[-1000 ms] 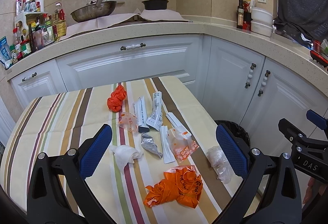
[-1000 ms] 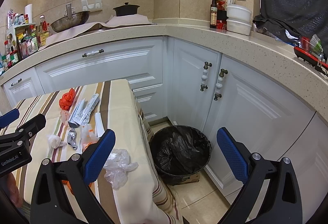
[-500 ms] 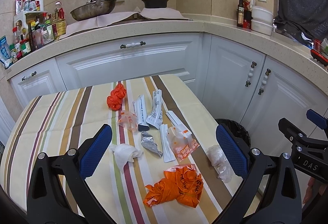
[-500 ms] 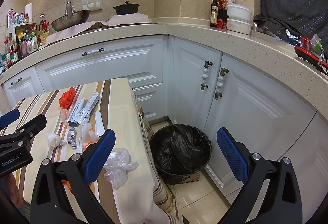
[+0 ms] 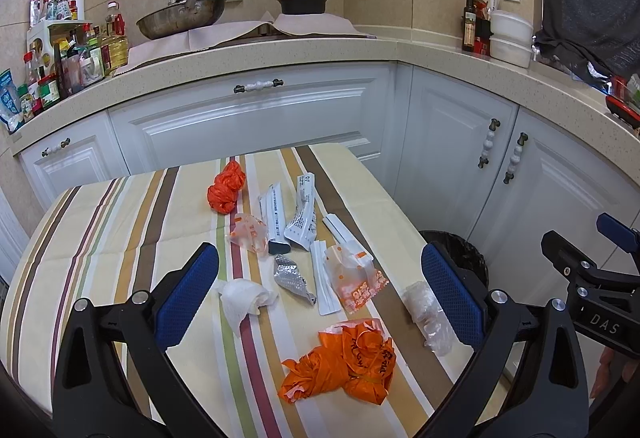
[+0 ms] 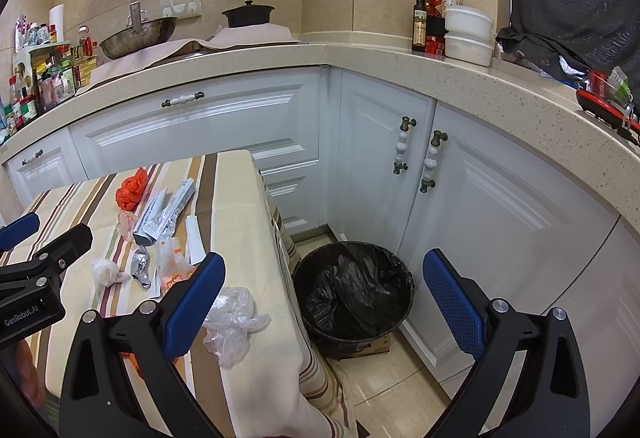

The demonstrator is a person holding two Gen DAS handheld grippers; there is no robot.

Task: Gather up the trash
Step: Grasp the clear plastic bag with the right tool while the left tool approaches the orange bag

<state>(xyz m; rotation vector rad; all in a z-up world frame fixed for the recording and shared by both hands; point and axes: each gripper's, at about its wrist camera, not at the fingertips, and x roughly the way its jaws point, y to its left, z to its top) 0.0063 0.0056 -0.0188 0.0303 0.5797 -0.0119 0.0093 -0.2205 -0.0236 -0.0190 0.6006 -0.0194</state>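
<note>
Orange crumpled plastic bag (image 5: pixel 344 362) lies nearest my spread, empty left gripper (image 5: pixel 320 286), so I judge collecting unstarted: descend, pinch it, while my right gripper (image 6: pixel 324 298), also spread, waits above the black-lined bin (image 6: pixel 356 298).

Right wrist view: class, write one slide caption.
Open right gripper hovers above lined bin beside the litter-strewn striped table.

Black grippers (image 5: pixel 320 286), blue-padded jaws

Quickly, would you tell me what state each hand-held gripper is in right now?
Left hand-held gripper: open, holding nothing, above the striped table.
Right hand-held gripper: open, holding nothing, facing the black bin.
</note>
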